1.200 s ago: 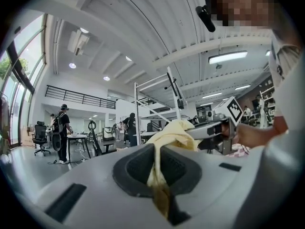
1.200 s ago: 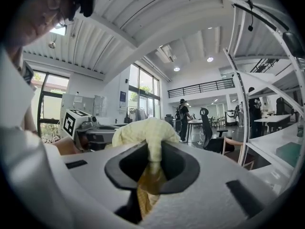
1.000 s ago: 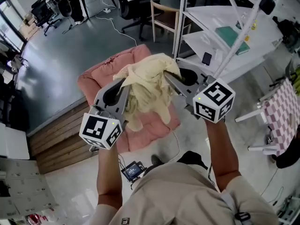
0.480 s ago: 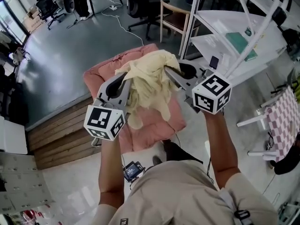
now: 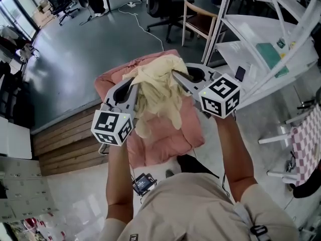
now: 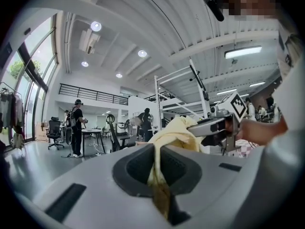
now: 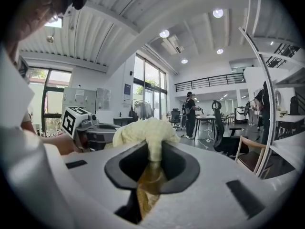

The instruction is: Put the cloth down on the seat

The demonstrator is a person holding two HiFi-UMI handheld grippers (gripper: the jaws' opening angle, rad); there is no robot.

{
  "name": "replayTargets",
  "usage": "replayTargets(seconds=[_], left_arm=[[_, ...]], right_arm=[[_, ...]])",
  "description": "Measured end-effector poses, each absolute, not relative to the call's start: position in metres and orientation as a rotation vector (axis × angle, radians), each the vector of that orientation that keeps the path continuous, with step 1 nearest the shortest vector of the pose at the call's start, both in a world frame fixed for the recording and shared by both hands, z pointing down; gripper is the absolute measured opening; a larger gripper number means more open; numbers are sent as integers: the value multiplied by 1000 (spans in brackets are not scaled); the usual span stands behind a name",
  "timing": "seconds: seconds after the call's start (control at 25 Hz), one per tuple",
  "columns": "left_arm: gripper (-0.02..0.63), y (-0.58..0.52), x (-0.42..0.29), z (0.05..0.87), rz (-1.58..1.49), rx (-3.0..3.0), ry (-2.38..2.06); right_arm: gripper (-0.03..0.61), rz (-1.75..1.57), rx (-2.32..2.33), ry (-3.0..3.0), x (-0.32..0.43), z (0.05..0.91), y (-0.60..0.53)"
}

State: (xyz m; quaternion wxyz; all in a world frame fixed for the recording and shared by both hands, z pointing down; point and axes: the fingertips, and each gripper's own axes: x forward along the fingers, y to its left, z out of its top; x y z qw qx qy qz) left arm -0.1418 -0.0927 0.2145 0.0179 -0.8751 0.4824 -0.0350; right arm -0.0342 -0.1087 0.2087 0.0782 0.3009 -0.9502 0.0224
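Pinching cloth (image 5: 159, 93) tight, left gripper (image 5: 133, 83) and right gripper (image 5: 175, 76).

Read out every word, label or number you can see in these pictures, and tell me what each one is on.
No text here can be read.
left marker cube: black and white square patterns only, no words.
right marker cube: the same, patterns only.
small device on the floor: its screen is too small to read.
wall poster: too small and blurred to read.
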Motion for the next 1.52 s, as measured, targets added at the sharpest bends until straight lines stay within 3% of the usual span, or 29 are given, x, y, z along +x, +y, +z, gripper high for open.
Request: replayTargets(seconds=[1.52], left_arm=[[18, -338, -196, 383, -180, -2614, 1900]], right_arm=[[60, 203, 780, -2808, -94, 370, -373]])
